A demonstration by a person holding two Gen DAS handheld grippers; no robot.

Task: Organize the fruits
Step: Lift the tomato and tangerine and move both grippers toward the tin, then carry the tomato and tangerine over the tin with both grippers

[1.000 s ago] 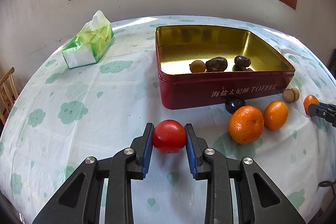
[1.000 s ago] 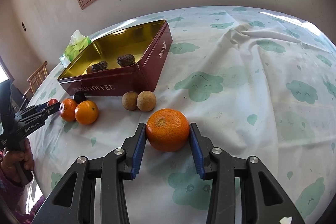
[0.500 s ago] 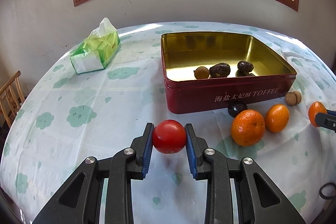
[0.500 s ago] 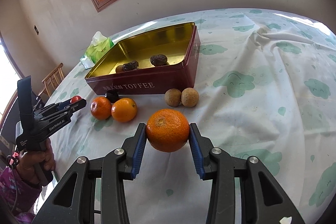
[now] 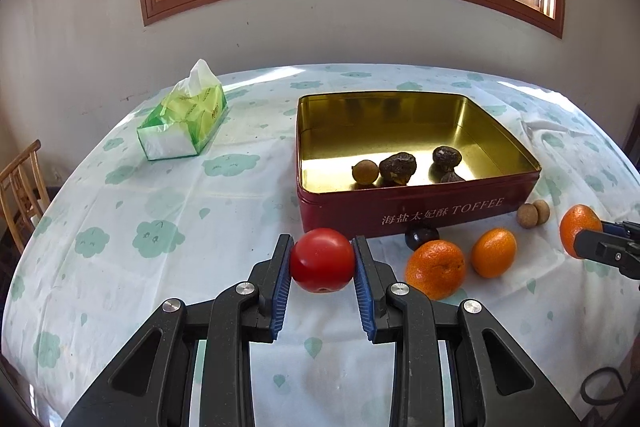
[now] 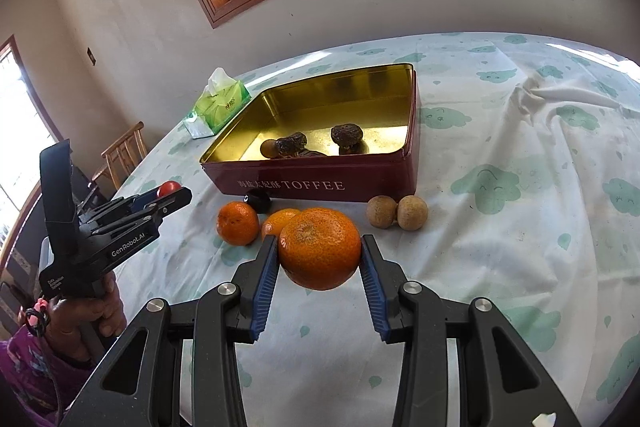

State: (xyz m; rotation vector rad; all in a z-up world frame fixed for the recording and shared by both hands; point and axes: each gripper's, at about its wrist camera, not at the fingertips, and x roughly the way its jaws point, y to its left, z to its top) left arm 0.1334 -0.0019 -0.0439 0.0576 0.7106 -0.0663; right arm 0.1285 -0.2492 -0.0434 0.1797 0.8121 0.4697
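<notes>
While the left gripper (image 5: 322, 261) clamps a tomato (image 5: 322, 259) and the right gripper (image 6: 319, 249) squeezes a mandarin (image 6: 319, 247), both hang just before the toffee tin (image 5: 416, 215). I'd lift each clear above its near wall, then release gently onto bare gold floor beside the longan (image 5: 364, 171).

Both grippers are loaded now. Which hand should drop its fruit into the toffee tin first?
Probably left. The left gripper holds the tomato right in front of the tin. The right gripper with its orange sits farther back, with loose oranges between.
</notes>
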